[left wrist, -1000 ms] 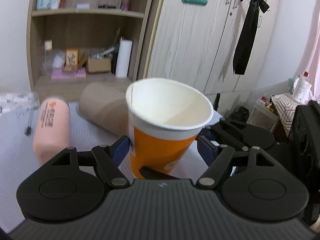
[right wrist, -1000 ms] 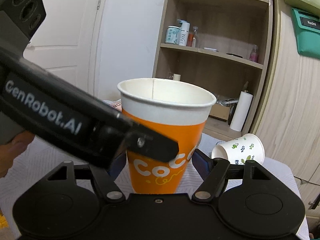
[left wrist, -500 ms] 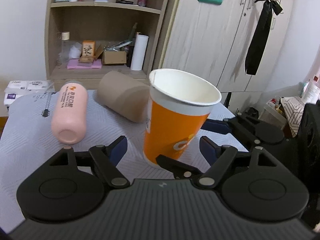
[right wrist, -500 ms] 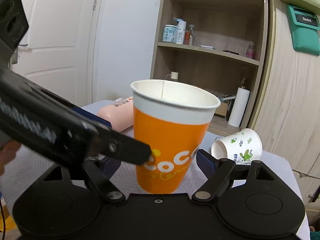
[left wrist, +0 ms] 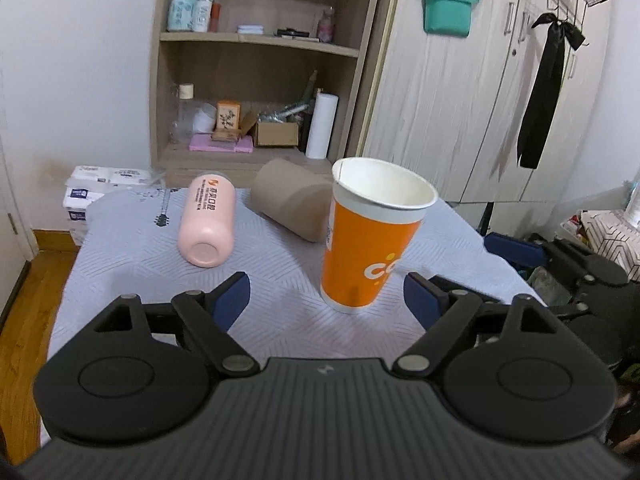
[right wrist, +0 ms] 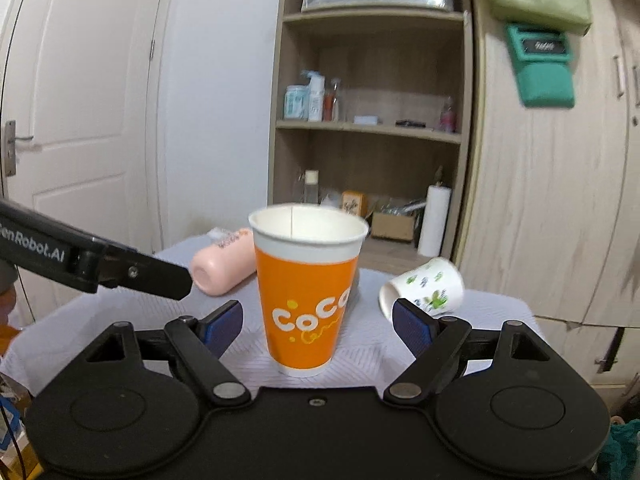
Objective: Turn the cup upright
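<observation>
The orange paper cup (left wrist: pixel 370 236) stood upright on the table (left wrist: pixel 132 248), mouth up, its white rim and pale inside showing, with white rounded lettering on its smooth tapered wall (right wrist: pixel 306 292). It sat ahead of both tools, free of any grip. The left gripper (left wrist: pixel 326 296) was held level and low, pointing across the table toward the shelf unit (left wrist: pixel 256 60), with its two blue-padded fingers (left wrist: pixel 232 296) spread wide and nothing between them; the cup stood just past the tips, nearer the right-hand pad but apart from it. The right gripper (right wrist: pixel 318 322) was likewise level and spread wide, holding nothing, with the cup's base between and slightly beyond its blue pads (right wrist: pixel 412 326), touching neither. In the right wrist view one black finger of the left tool reached in from the left edge, ending short of the cup. The table wore a pale grey cloth with a fine woven chevron texture. Behind the cup lay a pink cylindrical bottle (left wrist: pixel 206 220) on its side, smooth and matt, and beside it a brown paper cup (left wrist: pixel 292 204), also on its side. To the right lay a white cup (right wrist: pixel 422 290) printed with green leaves, mouth turned toward the camera.
</observation>
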### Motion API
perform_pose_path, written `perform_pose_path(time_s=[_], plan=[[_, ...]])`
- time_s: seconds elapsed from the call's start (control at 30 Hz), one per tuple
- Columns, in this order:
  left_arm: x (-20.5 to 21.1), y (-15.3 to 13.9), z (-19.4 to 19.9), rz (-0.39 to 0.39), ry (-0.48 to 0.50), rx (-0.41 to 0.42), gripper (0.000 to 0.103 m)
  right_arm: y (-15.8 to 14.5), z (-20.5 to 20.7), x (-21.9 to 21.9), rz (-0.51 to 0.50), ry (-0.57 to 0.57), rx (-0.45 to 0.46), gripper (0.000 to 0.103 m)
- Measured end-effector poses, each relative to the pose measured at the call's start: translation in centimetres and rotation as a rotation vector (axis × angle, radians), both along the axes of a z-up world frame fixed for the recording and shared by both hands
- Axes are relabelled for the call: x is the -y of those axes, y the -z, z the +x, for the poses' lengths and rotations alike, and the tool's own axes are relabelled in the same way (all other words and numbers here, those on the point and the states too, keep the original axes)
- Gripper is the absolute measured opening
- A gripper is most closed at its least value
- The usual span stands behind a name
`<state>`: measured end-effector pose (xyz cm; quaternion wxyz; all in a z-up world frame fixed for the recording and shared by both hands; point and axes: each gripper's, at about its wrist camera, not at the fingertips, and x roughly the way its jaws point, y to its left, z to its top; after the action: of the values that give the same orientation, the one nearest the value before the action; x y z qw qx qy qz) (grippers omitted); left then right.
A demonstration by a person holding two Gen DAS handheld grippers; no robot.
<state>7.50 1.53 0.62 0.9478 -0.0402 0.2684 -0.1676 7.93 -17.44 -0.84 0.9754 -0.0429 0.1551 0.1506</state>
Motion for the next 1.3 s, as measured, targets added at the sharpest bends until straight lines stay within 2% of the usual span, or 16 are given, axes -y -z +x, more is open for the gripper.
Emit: perform_pose_path(time_s=[0.23,0.3,0.33,0.47,0.57,0.63,0.93,1.3], plan=[[-0.3,-1.0,-2.7,-0.003,-0.038,0.030,0.088,-2.0,-2.8,0.2,0.032,0.060,0.033,0.088],[-0.6,-1.1,-3.4,-0.009,-0.049,0.036,0.092,-2.4,-3.5,0.5,0.051,0.073,0.031,0.088],[-0.7,-1.1,-3.7,-0.013,-0.056,0.039,0.098,-2.5,-3.8,0.6,0.058,0.080,0.028,0.088],[-1.2,-1.0,-4.4,0.017,-0.104,0.047,0.103,-3.0,-4.9,1.0,0.060,0.111,0.018,0.089],[-1.4,-1.0,-4.8,0.031,-0.130,0.037,0.103,-3.3,-5.7,1.3,0.067,0.129,0.025,0.092],[-1.5,-0.9,-5.1,0.031,-0.138,0.032,0.103,-3.2,-6.2,1.2,0.057,0.140,0.026,0.103],[-1.4,-0.9,-6.6,0.067,-0.179,0.020,0.103,-3.2,-7.7,1.2,0.043,0.224,0.019,0.103],[-1.0,-1.2,-8.1,0.100,-0.198,0.021,0.103,-3.6,-9.0,0.5,0.016,0.271,0.015,0.103]])
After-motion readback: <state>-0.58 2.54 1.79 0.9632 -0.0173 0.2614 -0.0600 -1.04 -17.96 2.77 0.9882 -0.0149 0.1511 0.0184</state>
